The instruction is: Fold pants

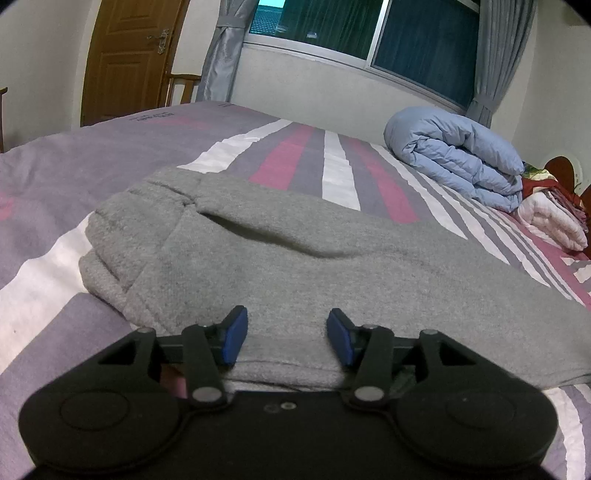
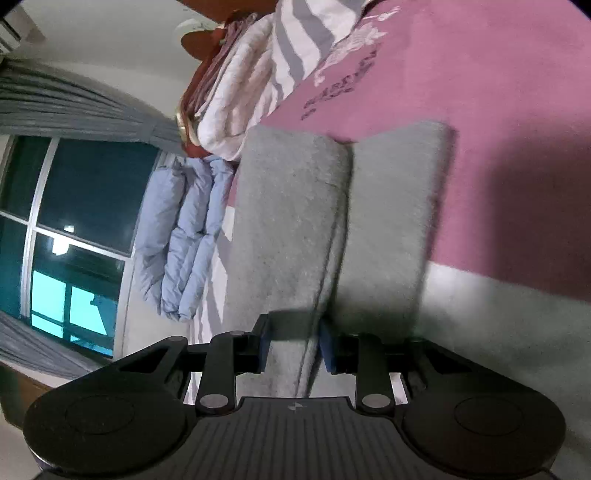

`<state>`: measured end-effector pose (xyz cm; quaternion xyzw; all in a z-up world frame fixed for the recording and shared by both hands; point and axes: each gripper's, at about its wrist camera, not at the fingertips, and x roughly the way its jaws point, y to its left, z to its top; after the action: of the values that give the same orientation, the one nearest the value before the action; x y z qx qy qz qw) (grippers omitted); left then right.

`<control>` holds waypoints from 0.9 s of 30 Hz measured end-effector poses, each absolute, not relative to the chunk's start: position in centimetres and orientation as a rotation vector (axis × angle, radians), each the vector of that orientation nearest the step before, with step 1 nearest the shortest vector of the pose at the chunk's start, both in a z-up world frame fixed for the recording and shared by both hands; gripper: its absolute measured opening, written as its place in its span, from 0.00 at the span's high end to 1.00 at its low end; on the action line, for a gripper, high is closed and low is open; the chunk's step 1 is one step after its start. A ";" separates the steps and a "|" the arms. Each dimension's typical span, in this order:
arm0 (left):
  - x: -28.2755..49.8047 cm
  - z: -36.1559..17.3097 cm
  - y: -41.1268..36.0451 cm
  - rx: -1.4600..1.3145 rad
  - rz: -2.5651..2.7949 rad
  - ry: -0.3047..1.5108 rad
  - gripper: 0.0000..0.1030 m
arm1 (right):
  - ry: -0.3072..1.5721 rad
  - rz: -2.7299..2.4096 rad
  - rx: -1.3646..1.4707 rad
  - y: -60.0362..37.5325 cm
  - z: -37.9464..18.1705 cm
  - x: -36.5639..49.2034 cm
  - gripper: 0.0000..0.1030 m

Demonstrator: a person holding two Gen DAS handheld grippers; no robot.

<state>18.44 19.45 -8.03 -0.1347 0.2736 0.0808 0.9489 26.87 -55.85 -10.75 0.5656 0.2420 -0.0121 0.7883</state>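
Grey fleece pants [image 1: 295, 266] lie folded in layers on the striped bed [image 1: 74, 177]. My left gripper [image 1: 286, 338] is open, its blue pads [image 1: 236, 334] spread over the near edge of the pants, touching or just above the cloth. In the right wrist view, rolled sideways, my right gripper [image 2: 295, 343] has its jaws partly closed around a raised fold of the pants [image 2: 295, 229]. The pads [image 2: 327, 347] press the cloth on both sides.
A rolled light blue duvet [image 1: 454, 155] lies at the far right of the bed, with a white and red blanket stack [image 1: 554, 218] beyond it. A window [image 1: 369, 29] with grey curtains and a wooden door [image 1: 125, 55] stand behind.
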 end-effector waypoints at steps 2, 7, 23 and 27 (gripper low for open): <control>18.5 -8.0 19.4 -0.269 0.164 0.557 0.60 | 0.451 -0.007 1.120 -55.0 -8.3 25.9 0.96; 18.4 -8.0 19.4 -0.271 0.161 0.556 0.60 | 0.426 -0.050 0.899 -53.8 -5.5 21.7 0.96; 18.5 -8.0 19.2 -0.258 0.167 0.559 0.60 | 0.474 -0.211 1.042 -60.0 -9.0 23.3 0.95; 18.5 -8.0 19.2 -0.258 0.166 0.560 0.60 | 0.403 -0.194 0.989 -59.4 -7.2 21.2 0.97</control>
<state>18.47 19.17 -7.99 -0.1270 0.2750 0.0818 0.9495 21.21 -59.43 -7.18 0.4704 0.1920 -0.0925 0.8563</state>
